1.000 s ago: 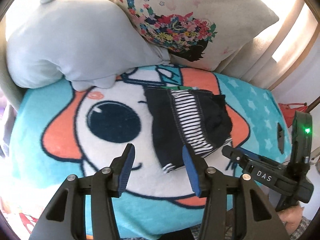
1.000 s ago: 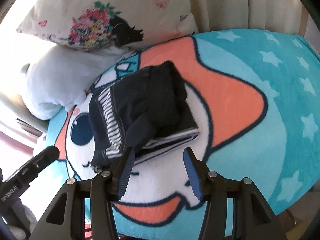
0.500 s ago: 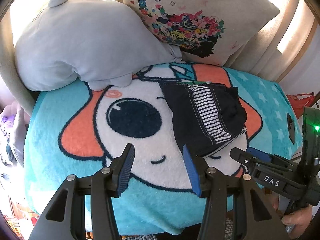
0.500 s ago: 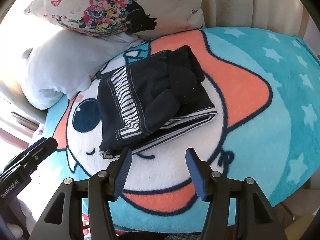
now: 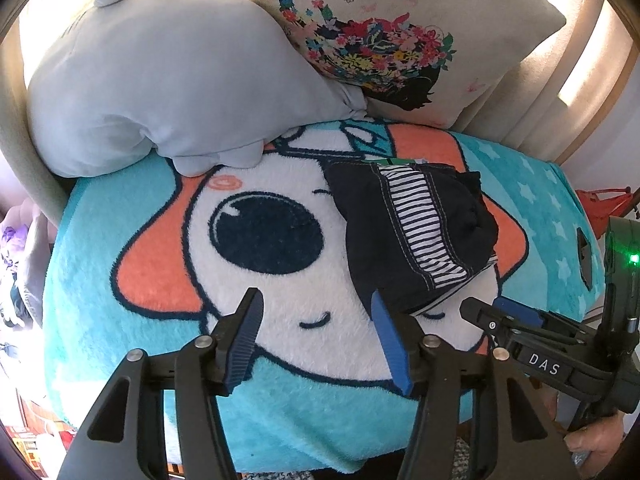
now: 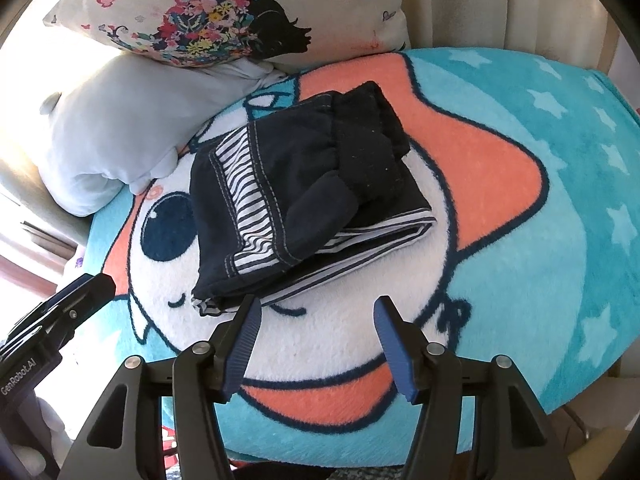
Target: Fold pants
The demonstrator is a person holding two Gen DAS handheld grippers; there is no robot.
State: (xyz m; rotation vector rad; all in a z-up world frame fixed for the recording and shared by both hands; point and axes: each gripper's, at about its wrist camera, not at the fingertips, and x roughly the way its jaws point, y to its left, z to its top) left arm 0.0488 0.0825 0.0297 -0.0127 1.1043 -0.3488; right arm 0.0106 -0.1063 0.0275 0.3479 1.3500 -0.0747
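Observation:
The dark navy pants (image 5: 416, 232) with a striped white panel lie folded in a compact stack on the cartoon blanket (image 5: 168, 240). In the right wrist view the pants (image 6: 304, 196) sit just beyond the fingers. My left gripper (image 5: 316, 336) is open and empty, hovering in front of the stack's left side. My right gripper (image 6: 316, 336) is open and empty, just short of the stack's near edge. The right gripper also shows at the lower right of the left wrist view (image 5: 508, 320), and the left gripper shows at the left edge of the right wrist view (image 6: 76, 300).
A grey plush pillow (image 5: 152, 88) and a floral cushion (image 5: 400, 32) lean at the back of the blanket. A beige slatted backrest (image 6: 500, 12) stands behind. The blanket's front edge (image 6: 360, 444) drops off below the grippers.
Both grippers have drawn back toward me from the folded pants, which now sit farther ahead in both views. The pants have not moved. Both jaws stay open.

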